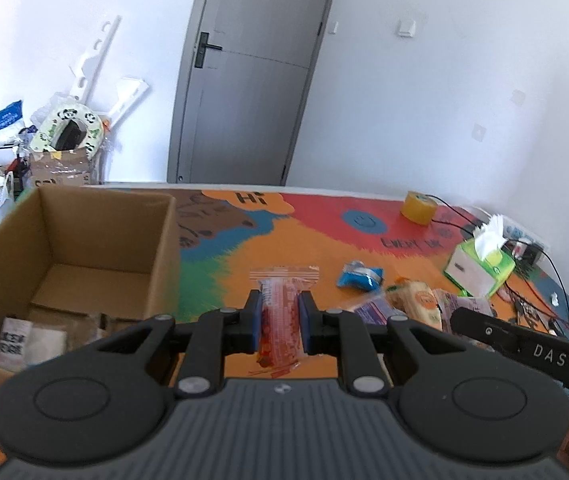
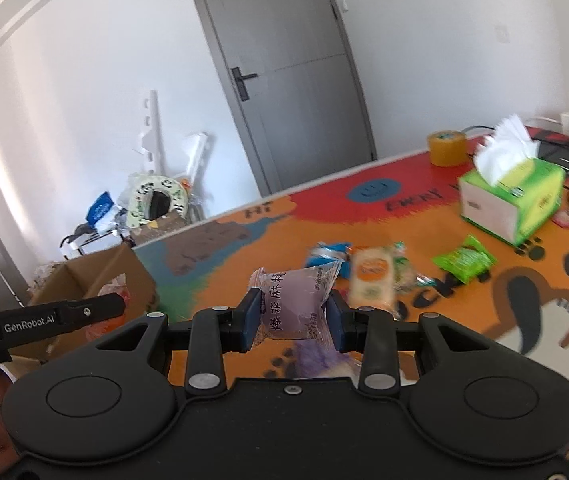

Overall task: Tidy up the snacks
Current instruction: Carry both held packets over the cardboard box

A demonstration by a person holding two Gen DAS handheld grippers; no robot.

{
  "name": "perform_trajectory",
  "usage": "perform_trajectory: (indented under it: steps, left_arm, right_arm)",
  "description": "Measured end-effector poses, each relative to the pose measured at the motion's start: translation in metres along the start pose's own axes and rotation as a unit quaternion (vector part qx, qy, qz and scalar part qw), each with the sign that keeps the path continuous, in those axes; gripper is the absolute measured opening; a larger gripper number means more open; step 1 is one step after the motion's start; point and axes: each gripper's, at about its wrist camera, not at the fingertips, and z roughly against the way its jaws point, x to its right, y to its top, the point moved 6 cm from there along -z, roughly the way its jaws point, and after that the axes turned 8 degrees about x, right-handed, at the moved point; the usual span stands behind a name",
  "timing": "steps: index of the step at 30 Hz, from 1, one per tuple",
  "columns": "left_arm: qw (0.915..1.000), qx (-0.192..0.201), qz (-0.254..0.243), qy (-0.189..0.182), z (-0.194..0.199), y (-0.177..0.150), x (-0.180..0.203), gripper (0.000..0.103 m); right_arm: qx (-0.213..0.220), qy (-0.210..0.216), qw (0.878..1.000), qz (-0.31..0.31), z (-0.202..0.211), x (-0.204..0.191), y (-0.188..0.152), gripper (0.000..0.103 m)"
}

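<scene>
Snacks are in transit: both grippers carry one, so the step in hand looks like the haul from table to box. The left gripper [image 1: 279,322] is clenched on a red packet [image 1: 280,320], pinched at its middle and held clear of the mat [image 1: 324,248], just right of the box [image 1: 84,240]. The right gripper [image 2: 293,318] grips a purple pack [image 2: 294,300] the same way, lifted off the mat, with the box well off to its left.

Inside the box a few wrapped items already lie on the floor — a white packet [image 1: 14,342] among them. On the mat a blue pack [image 1: 358,275], a yellow pack [image 2: 372,280] and a green pack [image 2: 464,260] wait, near the tissue box [image 2: 512,204].

Next, I judge, the left gripper must swing over the box wall, lower inside and let go; the right follows — taking turns, since the opening is narrow for two tools at once.
</scene>
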Motion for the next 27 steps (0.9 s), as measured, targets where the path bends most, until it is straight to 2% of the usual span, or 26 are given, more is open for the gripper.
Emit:
perform_trajectory:
  steps: [27]
  left_arm:
    - [0.9951, 0.041, 0.046, 0.077, 0.025, 0.036, -0.093, 0.018]
  right_arm:
    - [-0.002, 0.098, 0.995, 0.033, -0.040, -0.107, 0.009, 0.036]
